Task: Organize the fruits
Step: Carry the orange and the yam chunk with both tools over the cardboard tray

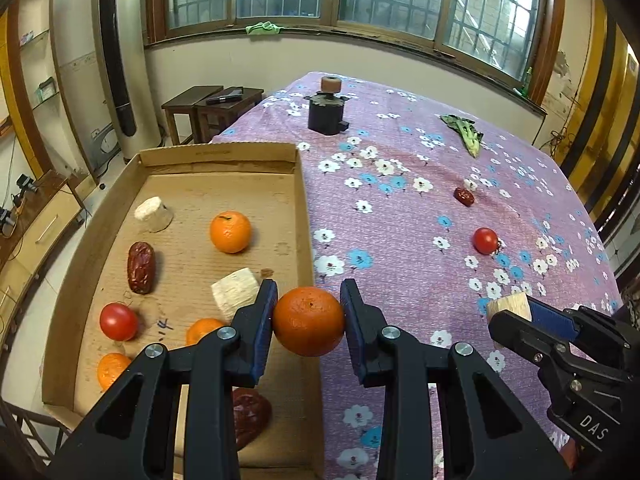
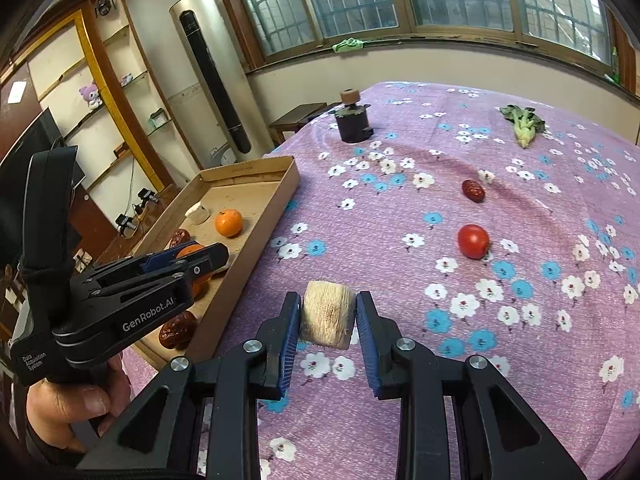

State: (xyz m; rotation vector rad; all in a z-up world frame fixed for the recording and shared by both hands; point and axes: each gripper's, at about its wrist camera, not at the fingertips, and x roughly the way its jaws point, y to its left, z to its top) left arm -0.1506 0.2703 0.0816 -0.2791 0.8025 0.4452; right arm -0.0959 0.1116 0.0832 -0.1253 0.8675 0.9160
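Observation:
My left gripper (image 1: 308,316) is shut on an orange (image 1: 309,321) and holds it over the right wall of the cardboard tray (image 1: 305,208). The tray holds another orange (image 1: 231,232), a tomato (image 1: 118,321), a red date (image 1: 141,267), white chunks (image 1: 154,213) and more oranges. My right gripper (image 2: 328,316) is shut on a pale cylindrical chunk (image 2: 328,314) above the cloth, right of the tray (image 2: 256,236). A tomato (image 2: 473,241) and a red date (image 2: 473,191) lie on the cloth further right.
The table carries a purple flowered cloth (image 1: 400,216). A dark pot with a brown lid (image 1: 327,112) stands at the far end, and a leafy green vegetable (image 1: 464,134) lies at the far right. Stools and a tower air conditioner (image 1: 120,56) stand beyond the table's left edge.

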